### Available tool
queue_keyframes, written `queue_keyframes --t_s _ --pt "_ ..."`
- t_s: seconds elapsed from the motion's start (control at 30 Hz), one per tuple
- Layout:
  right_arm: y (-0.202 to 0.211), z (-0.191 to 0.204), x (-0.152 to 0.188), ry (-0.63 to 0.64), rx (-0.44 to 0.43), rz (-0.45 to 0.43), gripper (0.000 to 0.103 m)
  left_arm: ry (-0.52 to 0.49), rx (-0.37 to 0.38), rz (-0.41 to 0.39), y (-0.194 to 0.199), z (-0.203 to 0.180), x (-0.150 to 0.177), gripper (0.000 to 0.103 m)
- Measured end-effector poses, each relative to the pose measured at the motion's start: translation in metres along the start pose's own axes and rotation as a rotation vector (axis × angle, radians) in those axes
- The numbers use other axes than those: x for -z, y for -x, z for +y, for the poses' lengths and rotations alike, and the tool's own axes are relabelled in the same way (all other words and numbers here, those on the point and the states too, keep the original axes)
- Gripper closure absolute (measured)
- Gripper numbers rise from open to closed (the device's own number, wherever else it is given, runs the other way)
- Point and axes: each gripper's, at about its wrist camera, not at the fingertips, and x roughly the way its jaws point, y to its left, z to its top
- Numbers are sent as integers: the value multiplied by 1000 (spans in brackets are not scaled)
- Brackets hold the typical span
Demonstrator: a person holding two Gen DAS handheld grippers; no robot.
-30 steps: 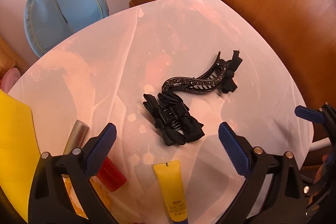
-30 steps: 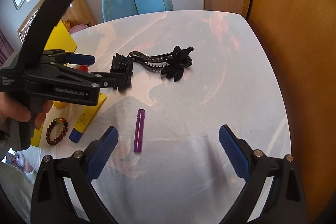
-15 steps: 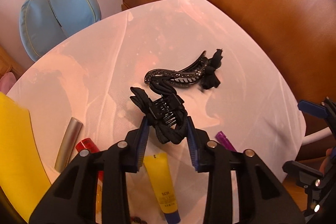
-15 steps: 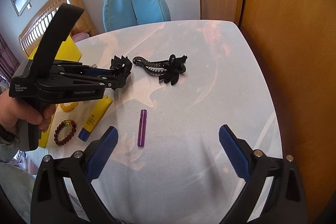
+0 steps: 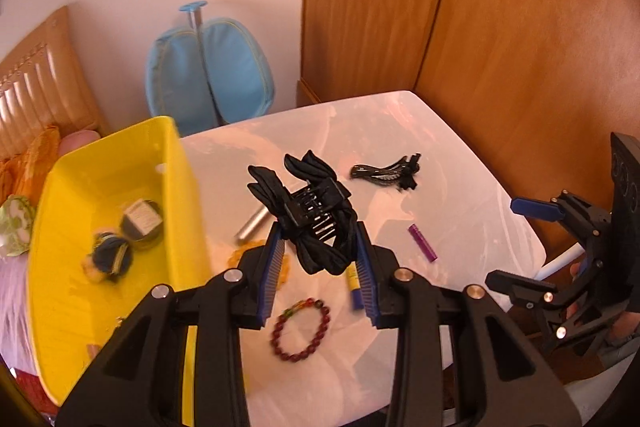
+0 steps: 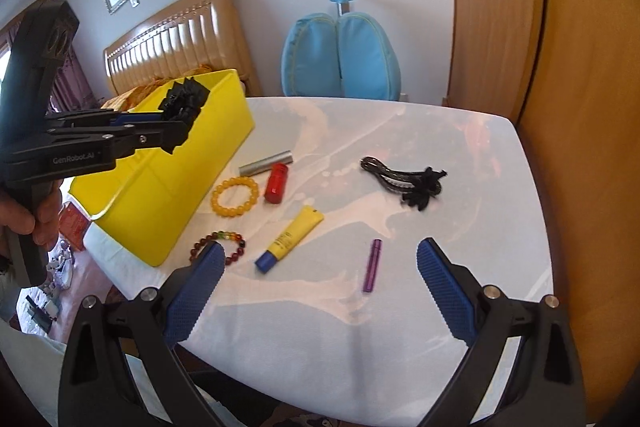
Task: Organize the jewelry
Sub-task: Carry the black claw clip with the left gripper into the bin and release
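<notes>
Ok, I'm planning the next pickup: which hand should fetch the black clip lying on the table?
Right. Its tongs are open and empty, facing the black clip. The left tongs are shut on the bow hair claw near the yellow bin.

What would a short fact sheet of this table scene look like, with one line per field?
Place: white table beside a wooden wardrobe
Left gripper: shut on a black bow hair claw, lifted off the table near the yellow bin
Right gripper: open, nothing between its pads
Bin contents: a small round tin and a blue-and-yellow item, blurred
On the table: black jewelled hair clip, amber bead bracelet, dark red bead bracelet, yellow tube, purple stick, red bottle, silver tube
</notes>
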Motion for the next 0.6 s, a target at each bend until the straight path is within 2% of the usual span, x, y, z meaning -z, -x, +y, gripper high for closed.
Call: queue_keyframes --t_s 0.17,0.33,0.47,0.6 --pt "-1 39 -9 43 -94 -18 5 77 -114 -11 44 52 29 68" --pt "-1 74 -19 106 -116 -38 5 117 -136 9 47 99 42 68" --pt "-9 98 -36 123 -121 -69 5 54 -65 28 33 123 48 68" --pt "-28 131 -55 136 -147 -52 5 -7 3 102 14 148 52 68"
